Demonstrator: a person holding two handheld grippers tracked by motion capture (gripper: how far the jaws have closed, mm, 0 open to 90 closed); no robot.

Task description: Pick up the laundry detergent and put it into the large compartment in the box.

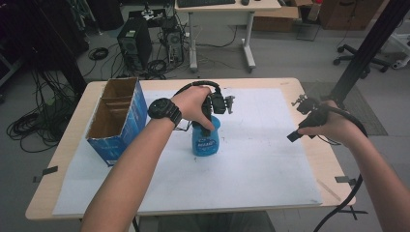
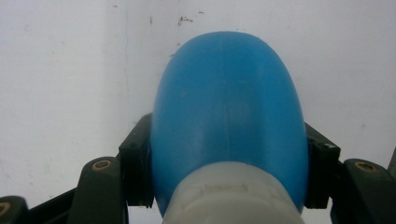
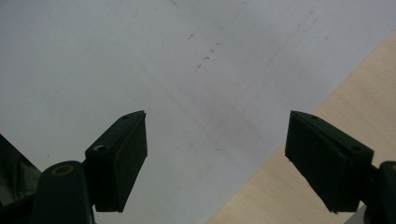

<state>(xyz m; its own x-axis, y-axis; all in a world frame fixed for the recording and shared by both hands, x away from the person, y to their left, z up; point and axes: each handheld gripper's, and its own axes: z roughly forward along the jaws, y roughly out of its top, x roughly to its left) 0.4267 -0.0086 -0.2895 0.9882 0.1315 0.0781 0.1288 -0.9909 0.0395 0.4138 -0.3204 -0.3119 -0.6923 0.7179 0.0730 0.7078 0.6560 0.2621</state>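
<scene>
1. Far left of the table (image 1: 67, 145): 1 blue cardboard box (image 1: 118, 121), open-topped, w/ dividers inside; stood on the white sheet (image 1: 261, 159), near the bottle but apart from it.
2. Centre: 1 blue bottle (image 1: 206, 140), upright on the sheet, white cap (image 2: 231, 196) seen in left gripper view. Label text too small to read.
3. Left gripper (image 1: 212, 108) came down over the bottle from above; pads (image 2: 136, 163) pressed on both sides of the blue body (image 2: 229, 107), clamped tight. Nothing betw. bottle and box.
4. Bottle top hidden under left hand (image 1: 193, 104) in high view; bottle base cut off behind its own bulge in left gripper view.
5. Right: right gripper (image 3: 215, 158) held over sheet edge nr bare wood, well apart from the bottle; pads (image 3: 128, 156) wide apart, nothing betw. them. In high view mostly covered by right hand (image 1: 331, 126).
6. Count: 1 box, 1 bottle, 2 grippers, 1 sheet.
7. Beyond the table: 2 PC towers (image 1: 134, 46), loose cables, 1 desk (image 1: 227, 9); floor clutter hard to make out.
</scene>
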